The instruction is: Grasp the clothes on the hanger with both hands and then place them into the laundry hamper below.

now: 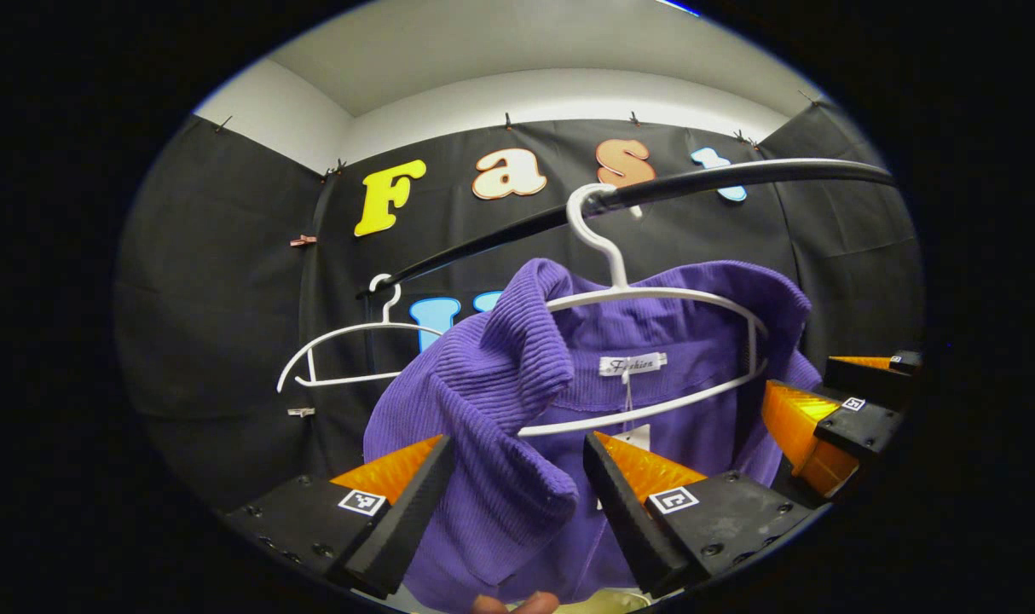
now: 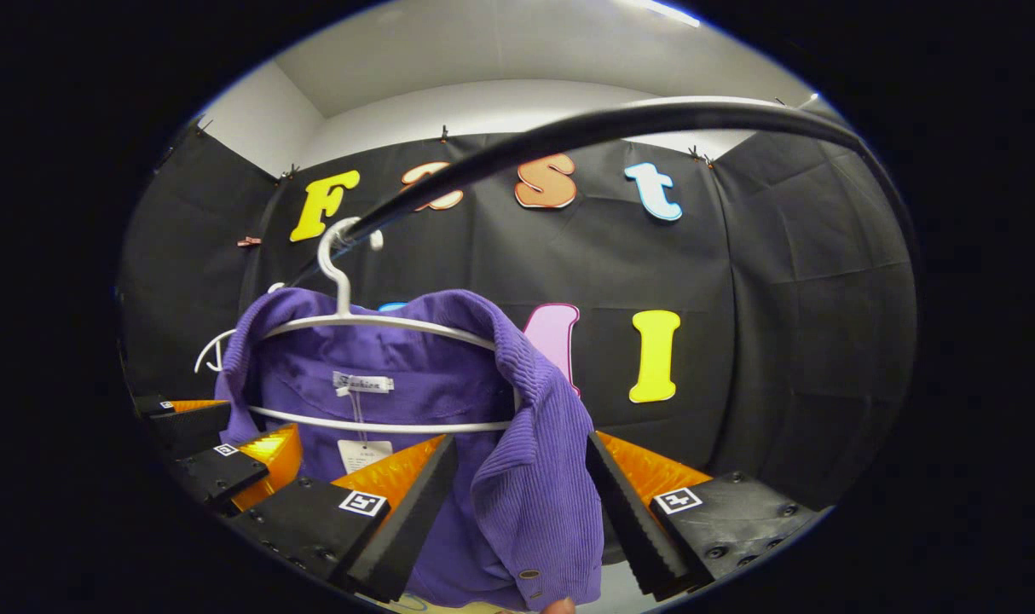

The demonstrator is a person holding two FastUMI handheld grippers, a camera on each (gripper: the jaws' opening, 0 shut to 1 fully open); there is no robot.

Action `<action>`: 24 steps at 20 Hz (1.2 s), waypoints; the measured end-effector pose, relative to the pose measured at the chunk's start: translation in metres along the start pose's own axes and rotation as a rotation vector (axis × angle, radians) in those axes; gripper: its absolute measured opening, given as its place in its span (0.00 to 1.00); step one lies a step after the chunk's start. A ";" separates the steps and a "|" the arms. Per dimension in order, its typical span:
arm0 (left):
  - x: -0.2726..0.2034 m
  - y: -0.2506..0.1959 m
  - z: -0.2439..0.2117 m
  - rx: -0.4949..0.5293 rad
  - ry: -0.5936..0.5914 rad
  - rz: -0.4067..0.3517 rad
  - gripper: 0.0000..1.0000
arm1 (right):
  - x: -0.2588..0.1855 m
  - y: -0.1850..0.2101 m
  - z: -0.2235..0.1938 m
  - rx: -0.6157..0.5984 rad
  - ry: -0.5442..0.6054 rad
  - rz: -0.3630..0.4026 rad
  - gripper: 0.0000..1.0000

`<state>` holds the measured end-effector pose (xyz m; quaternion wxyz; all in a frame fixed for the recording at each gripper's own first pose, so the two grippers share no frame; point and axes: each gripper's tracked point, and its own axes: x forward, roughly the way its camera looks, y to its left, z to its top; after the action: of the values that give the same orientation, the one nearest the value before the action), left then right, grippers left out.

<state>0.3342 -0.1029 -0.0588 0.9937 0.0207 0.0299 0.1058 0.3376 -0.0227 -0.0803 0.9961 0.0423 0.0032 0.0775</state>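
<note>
— Black cloth wall behind; the left gripper view's left side shows an empty white wire hanger [image 1: 338, 354] on the black rail [image 1: 654, 194].

— Ribbed purple corduroy shirt [image 1: 517, 409] hangs centre frame on its white hanger [image 2: 372, 375]; left gripper [image 1: 517, 503] and right gripper [image 2: 522, 503] gape around its shoulders.

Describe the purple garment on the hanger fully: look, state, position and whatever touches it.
The purple garment is a ribbed, corduroy-like shirt with a collar, a white neck label, a hanging paper tag and a snap button near one front edge. It hangs on a white hanger hooked over a black rail. One shoulder fold droops between the open fingers of the left gripper, the other between those of the right gripper; neither is closed on it yet.
</note>
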 end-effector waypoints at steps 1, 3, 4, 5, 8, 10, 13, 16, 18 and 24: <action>0.002 0.002 -0.001 0.001 -0.005 0.008 0.96 | 0.005 0.002 -0.002 0.009 0.002 0.006 0.98; 0.006 0.005 0.001 0.011 -0.023 0.027 0.87 | 0.018 0.006 -0.009 0.015 0.010 0.018 0.97; 0.007 0.007 0.004 0.022 -0.033 0.039 0.83 | 0.023 0.006 -0.012 0.018 0.012 0.025 0.95; 0.008 0.009 0.006 0.033 -0.044 0.044 0.75 | 0.027 0.007 -0.011 0.020 0.005 0.031 0.92; 0.010 0.016 0.011 0.043 -0.059 0.071 0.62 | 0.042 0.006 -0.005 0.028 -0.027 0.032 0.55; 0.015 0.023 0.005 0.031 -0.024 0.096 0.43 | 0.045 -0.013 -0.012 0.008 -0.013 -0.041 0.31; 0.023 0.020 -0.007 -0.017 0.014 0.059 0.13 | 0.042 -0.014 -0.006 0.051 -0.058 -0.020 0.10; 0.024 0.029 -0.007 -0.011 -0.007 0.074 0.08 | 0.039 -0.008 -0.001 -0.027 -0.103 0.028 0.10; 0.023 0.031 -0.011 -0.019 -0.041 0.074 0.07 | 0.037 -0.011 0.009 -0.048 -0.138 0.029 0.10; 0.012 0.022 -0.003 0.037 -0.047 0.076 0.12 | 0.035 -0.011 0.010 -0.004 -0.106 0.028 0.10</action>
<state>0.3410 -0.0791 -0.0615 0.9889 0.0424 0.0075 0.1423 0.3735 -0.0288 -0.0708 0.9938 0.0443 -0.0502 0.0890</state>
